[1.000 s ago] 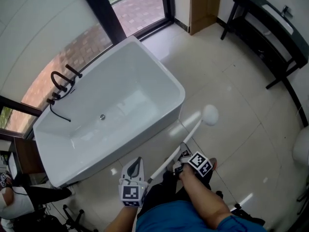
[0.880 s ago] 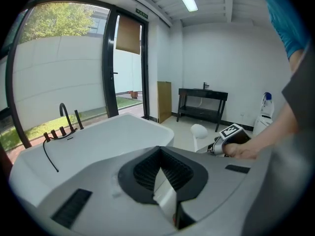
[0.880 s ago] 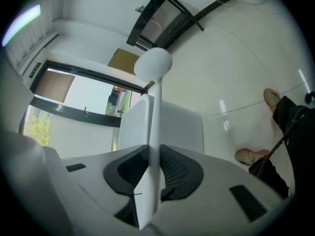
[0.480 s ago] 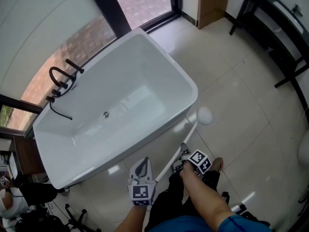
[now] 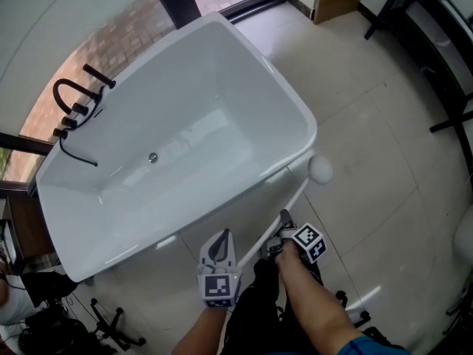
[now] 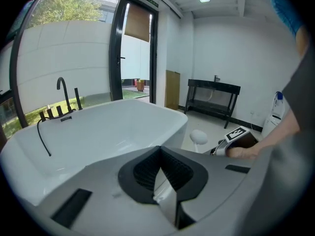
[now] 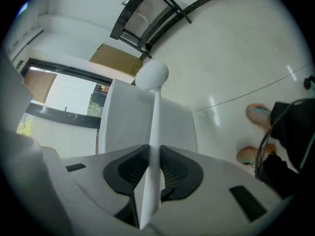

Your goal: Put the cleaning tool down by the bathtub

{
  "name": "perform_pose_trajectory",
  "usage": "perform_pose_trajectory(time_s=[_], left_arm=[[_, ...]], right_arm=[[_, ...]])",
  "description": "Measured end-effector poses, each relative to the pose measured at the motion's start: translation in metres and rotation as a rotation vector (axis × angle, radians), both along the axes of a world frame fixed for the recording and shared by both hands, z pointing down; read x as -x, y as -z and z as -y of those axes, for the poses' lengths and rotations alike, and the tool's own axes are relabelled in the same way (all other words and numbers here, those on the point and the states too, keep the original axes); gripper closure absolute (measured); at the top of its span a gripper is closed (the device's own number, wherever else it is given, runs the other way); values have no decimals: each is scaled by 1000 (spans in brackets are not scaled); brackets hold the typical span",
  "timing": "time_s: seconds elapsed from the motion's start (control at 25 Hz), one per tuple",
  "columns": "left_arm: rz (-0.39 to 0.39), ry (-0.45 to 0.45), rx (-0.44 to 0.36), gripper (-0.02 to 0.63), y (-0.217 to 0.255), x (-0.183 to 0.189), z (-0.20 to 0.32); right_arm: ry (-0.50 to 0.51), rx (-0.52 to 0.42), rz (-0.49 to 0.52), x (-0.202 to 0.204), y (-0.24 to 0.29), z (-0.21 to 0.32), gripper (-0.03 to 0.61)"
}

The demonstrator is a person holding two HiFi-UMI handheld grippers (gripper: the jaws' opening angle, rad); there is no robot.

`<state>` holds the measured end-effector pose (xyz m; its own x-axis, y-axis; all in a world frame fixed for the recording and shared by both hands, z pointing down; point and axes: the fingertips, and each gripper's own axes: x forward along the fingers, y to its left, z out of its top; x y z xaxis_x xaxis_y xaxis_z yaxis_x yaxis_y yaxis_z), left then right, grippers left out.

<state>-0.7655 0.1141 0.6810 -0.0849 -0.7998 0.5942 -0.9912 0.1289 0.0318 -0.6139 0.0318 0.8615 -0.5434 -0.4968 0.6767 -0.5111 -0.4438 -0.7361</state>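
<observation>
Currently right gripper clamped on the tool's white handle. Shaft runs straight out ahead of its jaws; round head sits just beside the bathtub corner. Left gripper jaws together, empty.

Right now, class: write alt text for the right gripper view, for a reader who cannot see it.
The right gripper is shut on the thin white handle of a cleaning tool, whose round head sits by the corner of a white bathtub. Pale floor tiles and a black table lie beyond.
</observation>
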Motion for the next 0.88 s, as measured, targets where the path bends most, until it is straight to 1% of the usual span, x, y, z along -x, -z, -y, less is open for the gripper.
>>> perform_pose_trajectory(time_s=[0.2, 0.36, 0.52, 0.64, 0.72, 0.8, 0.88], left_arm=[[9, 16, -1, 626, -53, -2, 23], [38, -25, -12, 626, -102, -11, 39], [83, -57, -24, 618, -141, -4, 51], [92, -44, -30, 618, -176, 4, 59], [66, -19, -24, 618, -201, 7, 64], [13, -1, -1, 618, -222, 8, 66], [-18, -13, 8, 618, -235, 8, 68]], right_arm=[[-16, 28, -16, -1, -59, 16, 488], [-25, 45, -37, 4, -119, 29, 488], [-55, 90, -87, 4, -187, 35, 488], [-58, 102, -90, 10, -227, 48, 486], [-38, 106, -104, 12, -248, 56, 486], [-26, 119, -120, 16, -266, 57, 485], [-30, 140, -122, 24, -285, 57, 483]])
